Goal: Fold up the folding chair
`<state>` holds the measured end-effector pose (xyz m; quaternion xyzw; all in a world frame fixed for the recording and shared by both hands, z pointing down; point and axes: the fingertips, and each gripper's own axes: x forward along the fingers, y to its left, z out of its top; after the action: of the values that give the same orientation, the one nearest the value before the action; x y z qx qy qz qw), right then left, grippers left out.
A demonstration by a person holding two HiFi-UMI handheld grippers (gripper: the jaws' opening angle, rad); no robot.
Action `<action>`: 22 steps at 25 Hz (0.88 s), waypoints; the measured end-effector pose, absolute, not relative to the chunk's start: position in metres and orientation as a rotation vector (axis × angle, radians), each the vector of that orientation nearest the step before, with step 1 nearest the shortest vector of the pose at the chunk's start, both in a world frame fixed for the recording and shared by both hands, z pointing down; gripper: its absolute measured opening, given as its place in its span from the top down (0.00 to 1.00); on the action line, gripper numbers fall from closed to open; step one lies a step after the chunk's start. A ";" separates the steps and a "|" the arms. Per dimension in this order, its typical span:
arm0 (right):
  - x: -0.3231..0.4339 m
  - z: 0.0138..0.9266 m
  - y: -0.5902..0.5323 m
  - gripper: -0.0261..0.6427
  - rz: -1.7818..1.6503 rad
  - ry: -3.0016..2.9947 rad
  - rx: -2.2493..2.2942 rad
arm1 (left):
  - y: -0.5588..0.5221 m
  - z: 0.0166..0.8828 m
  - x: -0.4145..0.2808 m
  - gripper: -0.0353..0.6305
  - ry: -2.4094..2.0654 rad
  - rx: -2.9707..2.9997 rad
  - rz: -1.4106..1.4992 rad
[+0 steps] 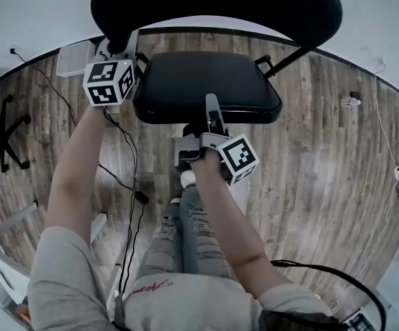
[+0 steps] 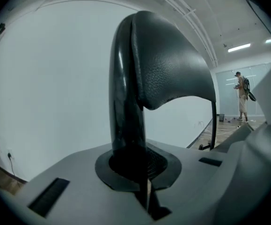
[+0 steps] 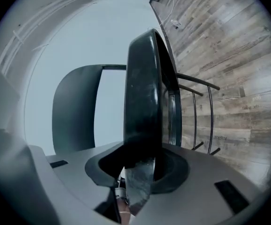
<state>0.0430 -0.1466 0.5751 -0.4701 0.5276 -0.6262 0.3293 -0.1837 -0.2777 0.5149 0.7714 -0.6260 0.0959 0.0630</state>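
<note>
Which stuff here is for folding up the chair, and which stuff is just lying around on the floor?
For the job: black folding chair with padded seat; left gripper, clamped on its back tube; right gripper, gripping the seat's front edge.
Just lying about: black star-shaped office-chair base; black cables on the wooden floor; flat white box.

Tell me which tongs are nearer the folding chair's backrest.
Left. The left tongs clamp the frame tube right beside the backrest; the right tongs hold the front edge of the seat, well short of the backrest.
</note>
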 end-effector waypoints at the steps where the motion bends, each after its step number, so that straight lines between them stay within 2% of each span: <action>1: 0.040 0.570 -0.156 0.75 -1.659 1.350 -1.233 | -0.279 0.516 -0.182 0.92 -1.870 2.340 0.330; 5: 0.031 0.566 -0.188 0.75 -1.732 1.288 -1.276 | -0.298 0.524 -0.183 0.92 -1.797 2.342 0.440; 15: 0.024 0.536 -0.209 0.75 -1.827 1.207 -1.349 | -0.278 0.501 -0.180 0.92 -1.783 2.395 0.436; 22: 0.007 0.533 -0.266 0.76 -1.884 1.178 -1.466 | -0.332 0.506 -0.191 0.92 -1.682 2.395 0.472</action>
<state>0.0075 -0.2657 0.5332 -0.5349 0.4300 -0.6874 0.2376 -0.1912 -0.3319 0.5058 0.8048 -0.5651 0.1585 0.0883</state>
